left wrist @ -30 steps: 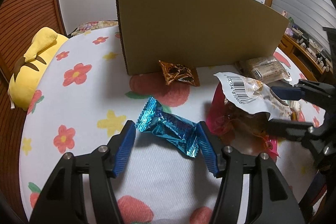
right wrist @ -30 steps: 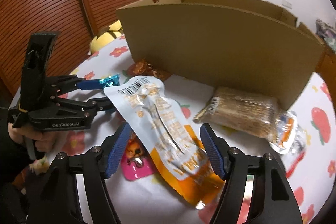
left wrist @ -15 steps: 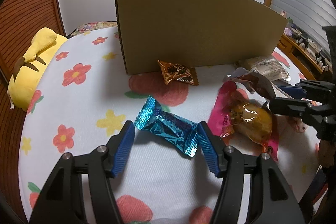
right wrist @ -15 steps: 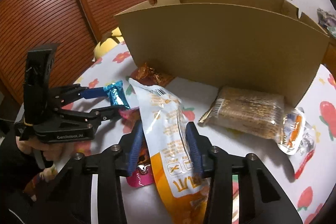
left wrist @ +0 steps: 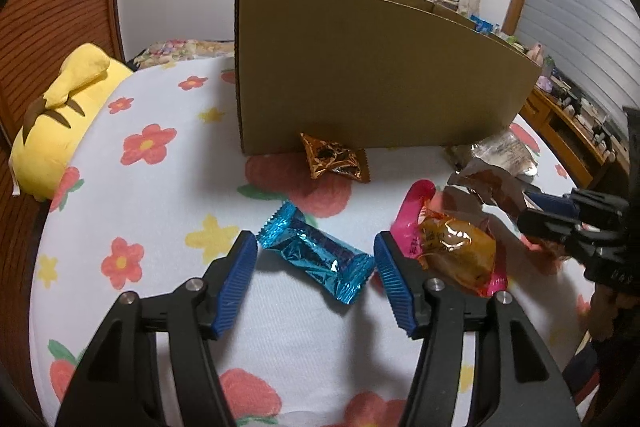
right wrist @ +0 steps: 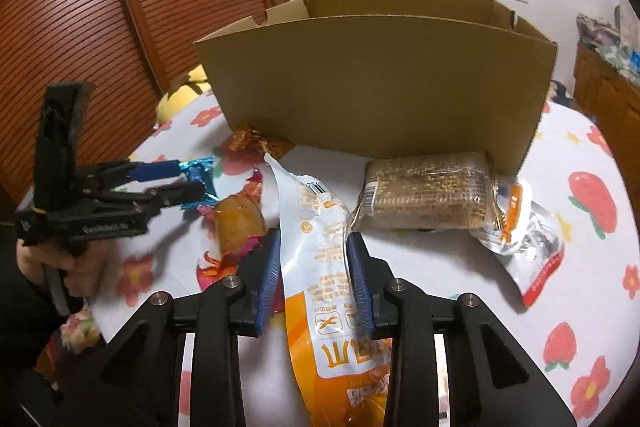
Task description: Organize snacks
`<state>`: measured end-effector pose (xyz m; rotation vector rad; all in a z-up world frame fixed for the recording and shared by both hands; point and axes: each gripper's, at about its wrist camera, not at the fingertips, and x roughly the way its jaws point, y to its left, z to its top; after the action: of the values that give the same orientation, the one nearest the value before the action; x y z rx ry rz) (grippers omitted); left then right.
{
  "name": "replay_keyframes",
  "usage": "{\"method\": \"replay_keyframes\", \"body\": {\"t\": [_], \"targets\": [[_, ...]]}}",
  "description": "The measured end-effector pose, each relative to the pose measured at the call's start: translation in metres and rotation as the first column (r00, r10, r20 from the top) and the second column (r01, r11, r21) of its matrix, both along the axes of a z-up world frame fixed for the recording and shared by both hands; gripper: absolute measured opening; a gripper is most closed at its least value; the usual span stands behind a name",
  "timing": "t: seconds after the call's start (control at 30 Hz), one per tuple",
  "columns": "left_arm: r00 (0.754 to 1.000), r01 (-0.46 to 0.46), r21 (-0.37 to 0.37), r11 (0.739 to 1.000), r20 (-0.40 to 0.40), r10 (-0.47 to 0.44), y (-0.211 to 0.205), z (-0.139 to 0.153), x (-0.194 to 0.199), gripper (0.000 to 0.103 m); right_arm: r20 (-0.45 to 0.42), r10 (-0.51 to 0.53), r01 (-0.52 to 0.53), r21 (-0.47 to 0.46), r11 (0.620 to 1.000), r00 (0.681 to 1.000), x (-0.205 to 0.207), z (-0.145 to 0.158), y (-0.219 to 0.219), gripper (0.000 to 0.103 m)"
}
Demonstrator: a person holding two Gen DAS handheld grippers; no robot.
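Nearest the right wrist camera, the right gripper point(right wrist: 314, 277) has its blue pads against both sides of a white-and-orange snack pouch point(right wrist: 326, 267), the pouch folded lengthwise between them; jaws narrow and closing on it. The pouch's upper end sticks out toward the box, its lower end hangs past the fingers toward the camera.

Left gripper point(left wrist: 316, 271): jaws at a middling width, straddling a blue foil candy point(left wrist: 314, 255) that lies slantwise on the flowered tablecloth point(left wrist: 132, 195). The candy's crimped ends sit just beside the blue pads point(left wrist: 236, 283); whether they touch, cannot tell. In the right view a hand point(right wrist: 60, 263) holds this tool at frame left.

Just right of the blue candy: a pink-edged packet with an amber piece inside point(left wrist: 456, 251). Further out, a clear-wrapped grain bar point(right wrist: 428, 193) lies near the box's front wall, with a crumpled clear wrapper point(right wrist: 528, 239) beside it. A small orange-brown foil packet point(left wrist: 334, 159) touches the box's base.

Farthest: an open cardboard box point(right wrist: 380, 83) standing on the table, and a yellow plush toy point(left wrist: 60, 107) at the table's left edge.
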<state>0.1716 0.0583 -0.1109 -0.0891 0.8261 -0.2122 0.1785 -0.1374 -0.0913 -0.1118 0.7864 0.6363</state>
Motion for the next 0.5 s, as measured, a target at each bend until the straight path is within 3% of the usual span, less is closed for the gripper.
{"method": "replay_keyframes", "body": {"t": [0.23, 0.33, 0.43, 0.5], "targets": [[0.997, -0.043, 0.017, 0.999, -0.064, 0.044, -0.004, -0.009, 0.017, 0.052, 0.02, -0.014, 0.015, -0.032, 0.999, 1.0, -0.003, 0.0, 0.004, 0.033], [0.998, -0.045, 0.077, 0.996, -0.049, 0.049, -0.011, -0.01, 0.019, 0.052, 0.015, -0.014, 0.015, -0.026, 1.0, 1.0, -0.003, 0.0, 0.004, 0.033], [0.998, -0.043, 0.146, 0.988, -0.029, 0.048, -0.016, -0.011, 0.016, 0.036, 0.012, -0.011, 0.011, -0.025, 1.0, 1.0, -0.002, -0.001, 0.005, 0.033], [0.999, -0.029, 0.14, 0.99, -0.031, 0.034, -0.014, -0.011, 0.014, 0.03, 0.01, -0.007, 0.007, -0.025, 1.0, 1.0, -0.001, 0.0, 0.005, 0.033]]}}
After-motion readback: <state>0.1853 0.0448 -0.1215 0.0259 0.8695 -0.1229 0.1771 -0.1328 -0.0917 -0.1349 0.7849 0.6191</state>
